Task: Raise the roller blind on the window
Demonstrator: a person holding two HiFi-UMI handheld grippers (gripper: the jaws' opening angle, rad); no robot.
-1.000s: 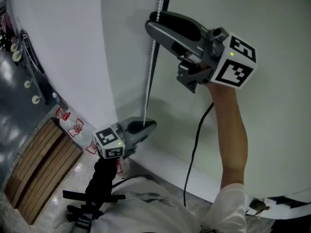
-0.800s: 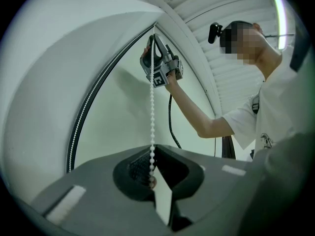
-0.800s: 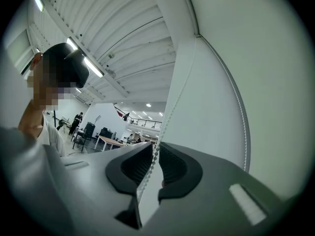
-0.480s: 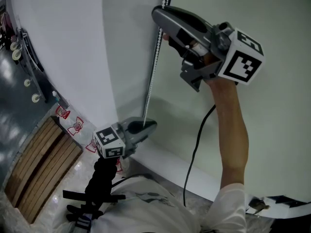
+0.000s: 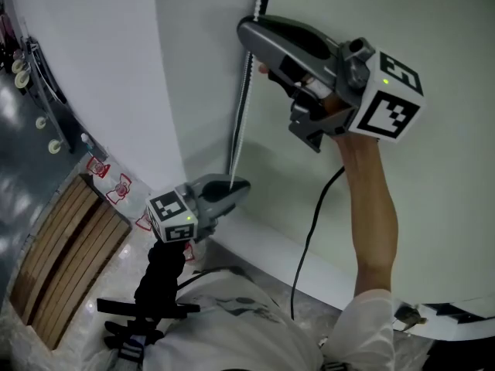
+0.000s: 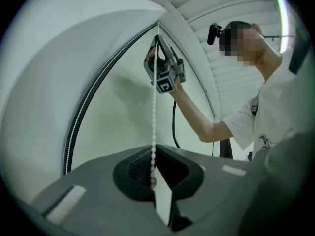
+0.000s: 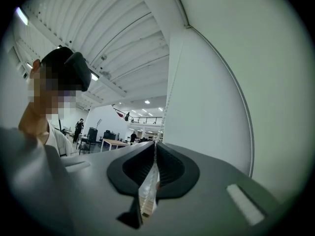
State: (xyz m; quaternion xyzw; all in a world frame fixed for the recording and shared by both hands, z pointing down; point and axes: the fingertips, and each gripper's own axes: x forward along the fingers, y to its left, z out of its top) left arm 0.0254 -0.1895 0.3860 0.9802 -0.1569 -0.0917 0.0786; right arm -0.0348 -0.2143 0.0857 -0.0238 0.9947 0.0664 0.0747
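Head view looks steeply down; both gripper views face up the bead chain.

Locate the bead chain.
Head view, centre: the bead chain runs from the right gripper, whose jaws have just closed on it, down to the left gripper, also clamped on it.

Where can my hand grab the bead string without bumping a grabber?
The bare stretch of bead chain between the right gripper above, whose jaws have just been closing onto it, and the left gripper below is free. The pale surface right of the black cable is open. Crowded where each gripper clamps the chain.
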